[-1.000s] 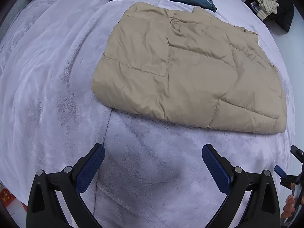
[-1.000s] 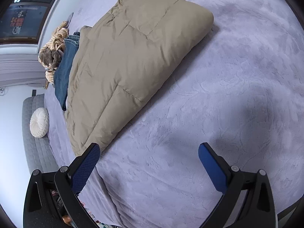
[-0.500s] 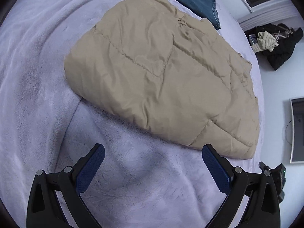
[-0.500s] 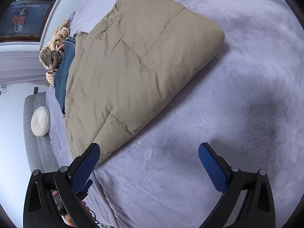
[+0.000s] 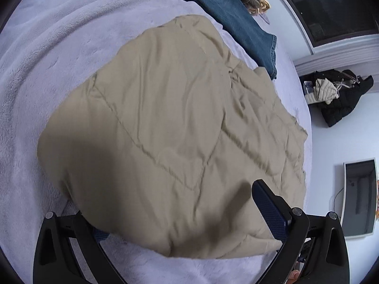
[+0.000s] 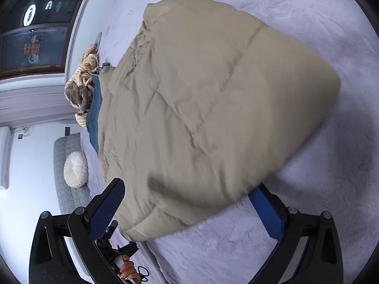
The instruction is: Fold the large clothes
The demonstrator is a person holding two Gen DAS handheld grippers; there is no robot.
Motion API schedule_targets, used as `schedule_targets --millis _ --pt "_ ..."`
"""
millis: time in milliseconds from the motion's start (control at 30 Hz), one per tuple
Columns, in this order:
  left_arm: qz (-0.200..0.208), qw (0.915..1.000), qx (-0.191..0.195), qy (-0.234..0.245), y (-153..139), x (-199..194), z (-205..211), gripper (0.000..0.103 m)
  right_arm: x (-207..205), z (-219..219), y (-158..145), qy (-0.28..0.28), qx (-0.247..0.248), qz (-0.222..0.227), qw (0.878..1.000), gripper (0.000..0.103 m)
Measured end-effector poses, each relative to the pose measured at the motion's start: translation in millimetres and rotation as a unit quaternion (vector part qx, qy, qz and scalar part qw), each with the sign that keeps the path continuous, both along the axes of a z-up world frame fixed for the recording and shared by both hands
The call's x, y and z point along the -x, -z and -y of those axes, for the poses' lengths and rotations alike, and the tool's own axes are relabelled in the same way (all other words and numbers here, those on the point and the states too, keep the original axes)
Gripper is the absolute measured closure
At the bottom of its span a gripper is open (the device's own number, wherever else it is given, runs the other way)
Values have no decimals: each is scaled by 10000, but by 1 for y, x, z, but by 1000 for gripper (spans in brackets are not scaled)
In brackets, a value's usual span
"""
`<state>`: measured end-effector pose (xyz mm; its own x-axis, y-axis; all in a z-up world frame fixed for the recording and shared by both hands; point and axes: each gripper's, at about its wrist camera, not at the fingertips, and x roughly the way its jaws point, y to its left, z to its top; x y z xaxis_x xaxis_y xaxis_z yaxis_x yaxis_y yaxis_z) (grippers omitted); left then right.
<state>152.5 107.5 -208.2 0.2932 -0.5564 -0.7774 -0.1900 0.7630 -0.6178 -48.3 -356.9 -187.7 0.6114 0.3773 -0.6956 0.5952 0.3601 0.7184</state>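
Note:
A beige quilted jacket (image 5: 180, 127) lies folded into a thick pad on the lavender bed cover (image 5: 35, 75). My left gripper (image 5: 184, 220) is open and straddles the jacket's near edge. Its right finger (image 5: 270, 208) shows above the fabric, while its left finger is mostly hidden under the edge. In the right wrist view the jacket (image 6: 208, 108) fills the middle. My right gripper (image 6: 187, 210) is open around a near corner, with its left finger (image 6: 106, 208) beside the fabric and its right finger (image 6: 265, 210) partly tucked beneath it.
Folded blue jeans (image 5: 232, 16) lie just beyond the jacket, with a striped knit garment (image 6: 81, 82) behind them. On the floor to the right are dark clothes (image 5: 338, 99) and a screen (image 5: 360, 196). A white round cushion (image 6: 75, 171) rests on a grey bench. A hand (image 6: 128, 268) shows low down.
Both grippers have moved forward and down to the jacket. Its near edge now lies between each pair of open fingers, where before there was bare bed cover.

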Motion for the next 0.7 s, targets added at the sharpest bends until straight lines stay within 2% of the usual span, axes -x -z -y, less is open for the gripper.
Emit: schedule_targets --millis 133,300,333,367,400,467,500,533,567,600,633,700 --pt "-32 9996 -110 -269 17 -14 10 1 -21 6 7 8 -144 193 9997 0" --pt "-130 9975 -341 -597 37 -28 25 1 -30 8 40 85 -412 76 9991 0" --pt "-125 9971 -350 -663 36 -30 26 5 -30 9 43 142 -448 85 9989 0" --pt "-95 9965 -386 -734 34 -31 27 17 -30 9 43 191 -483 123 9986 0" --pt "-68 9963 -412 -755 31 -31 27 25 -30 9 42 215 -521 166 9983 0" --pt "53 9974 -256 -673 24 -33 26 67 -30 10 41 197 -591 185 9979 0" --pt "114 9978 -256 -609 20 -33 26 72 -29 10 40 185 -631 167 9977 2" --pt "203 9977 -346 -546 14 -34 27 79 -29 10 40 196 -666 136 9975 8" --pt "352 9973 -498 -418 5 -35 32 82 -28 11 39 215 -678 106 9974 17" --pt "469 9964 -637 -322 -3 -35 35 83 -27 13 38 231 -684 58 9974 42" --pt "551 9955 -730 -256 -10 -35 38 84 -27 13 38 227 -750 72 9969 58" --pt "761 9927 -924 -113 -25 -33 46 85 -26 14 32 171 -716 111 9972 70"
